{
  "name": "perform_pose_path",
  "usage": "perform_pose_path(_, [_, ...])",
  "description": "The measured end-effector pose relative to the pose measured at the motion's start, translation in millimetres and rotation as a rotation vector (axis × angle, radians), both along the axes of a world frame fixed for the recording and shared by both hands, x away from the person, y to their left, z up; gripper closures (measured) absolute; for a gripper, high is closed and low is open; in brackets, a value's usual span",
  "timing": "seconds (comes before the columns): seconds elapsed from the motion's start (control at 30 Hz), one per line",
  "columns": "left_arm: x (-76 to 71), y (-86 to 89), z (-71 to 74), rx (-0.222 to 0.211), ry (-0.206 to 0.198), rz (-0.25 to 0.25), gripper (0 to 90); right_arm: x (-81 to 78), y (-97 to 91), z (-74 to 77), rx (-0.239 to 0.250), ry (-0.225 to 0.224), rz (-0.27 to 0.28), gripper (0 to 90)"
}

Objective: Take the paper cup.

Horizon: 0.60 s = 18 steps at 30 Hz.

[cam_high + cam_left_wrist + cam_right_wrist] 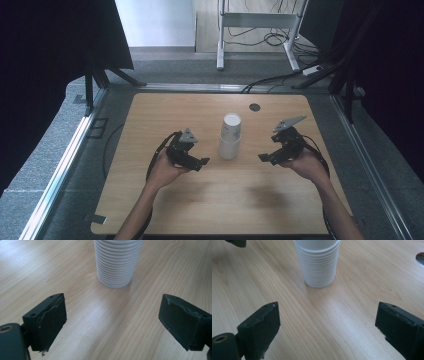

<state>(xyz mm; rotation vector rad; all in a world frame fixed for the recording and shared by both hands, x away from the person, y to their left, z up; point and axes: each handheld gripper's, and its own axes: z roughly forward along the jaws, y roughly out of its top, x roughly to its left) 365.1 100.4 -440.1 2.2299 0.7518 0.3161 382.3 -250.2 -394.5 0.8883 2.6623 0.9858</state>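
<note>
Presently, the wooden table (165,210) carries one stack of white ribbed cups (230,136), standing upright near its centre, with two cups distinguishable in the high view, and one small dark round disc (255,107) beyond it. Two hand-held grippers flank the stack: the left gripper (202,162) is near its left side and the right gripper (263,158) near its right side, neither touching it. Both grippers have their jaws spread wide with nothing between them, and each gripper view shows the stack ahead of its jaws.
</note>
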Motion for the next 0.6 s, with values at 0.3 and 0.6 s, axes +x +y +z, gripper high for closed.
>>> perform_pose_path(0.3, [11.9,-10.2,8.4,-0.005,0.002,-0.019,7.7,14.6,13.0,12.3,-0.017,0.024,0.020,7.8])
perform_pose_path(0.6, [22.8,-23.2,11.2,-0.001,0.005,-0.034,7.7,27.9,28.4,26.8,-0.041,0.033,0.042,8.2])
